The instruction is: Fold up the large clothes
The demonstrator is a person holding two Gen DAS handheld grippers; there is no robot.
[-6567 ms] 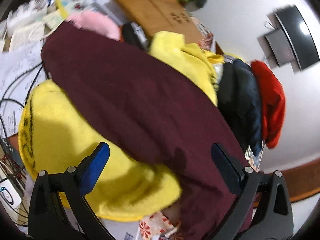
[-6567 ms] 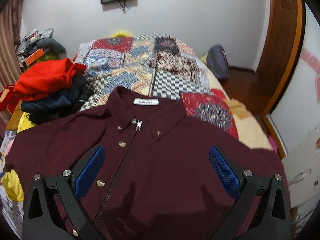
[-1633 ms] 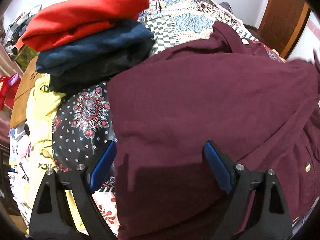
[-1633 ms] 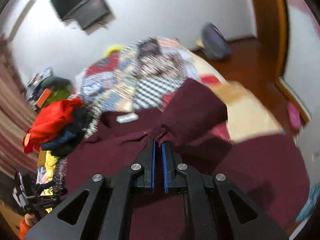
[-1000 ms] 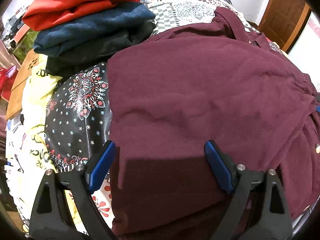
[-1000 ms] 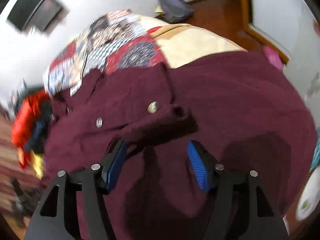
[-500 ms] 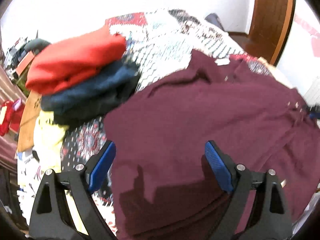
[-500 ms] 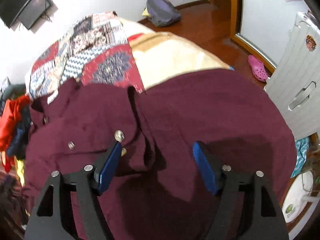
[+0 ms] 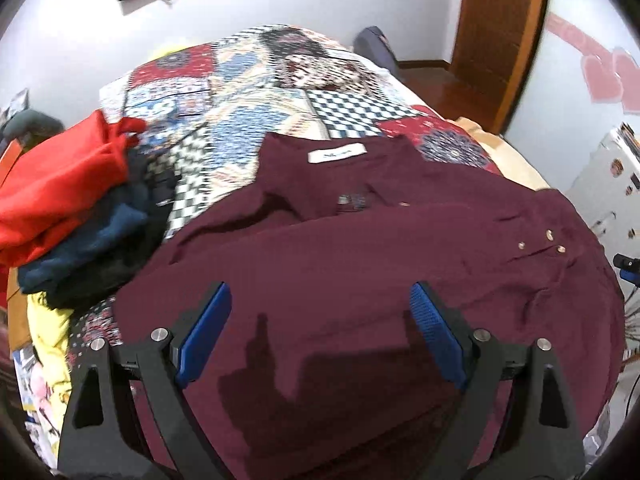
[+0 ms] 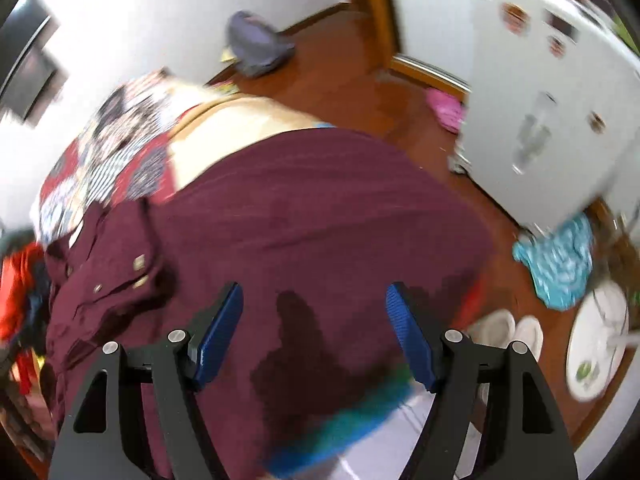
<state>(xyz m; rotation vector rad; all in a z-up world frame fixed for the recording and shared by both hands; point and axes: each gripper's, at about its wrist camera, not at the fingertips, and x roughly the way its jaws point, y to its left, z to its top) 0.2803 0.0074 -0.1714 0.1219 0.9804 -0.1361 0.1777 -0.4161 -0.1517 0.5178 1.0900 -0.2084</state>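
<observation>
A large maroon button shirt (image 9: 360, 264) lies spread on the patchwork bed cover (image 9: 240, 92), collar and white label at the far side, one sleeve folded across its front. My left gripper (image 9: 320, 328) is open and empty above the shirt's near part. In the right wrist view, which is blurred, the same shirt (image 10: 312, 216) hangs over the bed's right edge. My right gripper (image 10: 316, 332) is open and empty above it.
A stack of folded red (image 9: 56, 184) and navy (image 9: 96, 248) clothes sits at the bed's left. Yellow cloth (image 9: 48, 344) lies below it. On the right are a wooden floor (image 10: 360, 76), a white cabinet (image 10: 552, 100), a turquoise cloth (image 10: 556, 268), white shoes (image 10: 508, 332) and a door (image 9: 500, 28).
My right gripper carried a sleeve across the shirt, opened and let it go, then swung right toward the bed's edge. My left gripper stayed open and tilted up to face the whole shirt.
</observation>
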